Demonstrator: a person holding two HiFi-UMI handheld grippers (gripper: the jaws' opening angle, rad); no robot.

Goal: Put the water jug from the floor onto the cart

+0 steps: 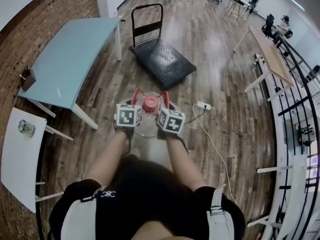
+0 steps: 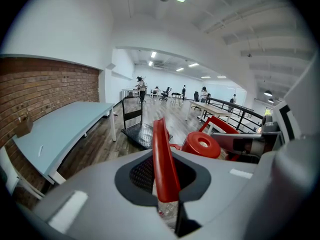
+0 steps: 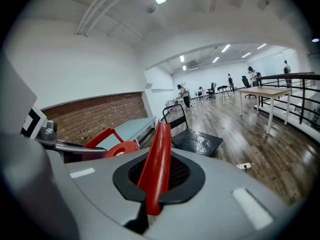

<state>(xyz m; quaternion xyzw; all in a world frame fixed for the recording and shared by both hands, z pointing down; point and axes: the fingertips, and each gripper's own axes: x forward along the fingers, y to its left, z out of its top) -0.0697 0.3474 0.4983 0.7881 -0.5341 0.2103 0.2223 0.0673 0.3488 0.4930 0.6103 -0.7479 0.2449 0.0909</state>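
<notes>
The water jug (image 1: 146,128) is a clear bottle with a red cap (image 1: 150,104) and two red handles, seen just in front of the person's knees. My left gripper (image 1: 134,102) is shut on the jug's left handle (image 2: 163,159), which runs up between the jaws of the left gripper (image 2: 168,200). On the other side, my right gripper (image 1: 164,104) is shut on the right handle (image 3: 156,164), clamped low in the right gripper (image 3: 148,209). The black platform cart (image 1: 161,59) with its upright push bar stands on the floor a short way beyond the jug.
A pale blue table (image 1: 70,54) stands left of the cart along the brick wall, and a white table (image 1: 20,154) sits nearer at left. A white power strip (image 1: 203,105) with its cable lies on the wood floor at right. A long desk (image 1: 272,56) and railing stand far right.
</notes>
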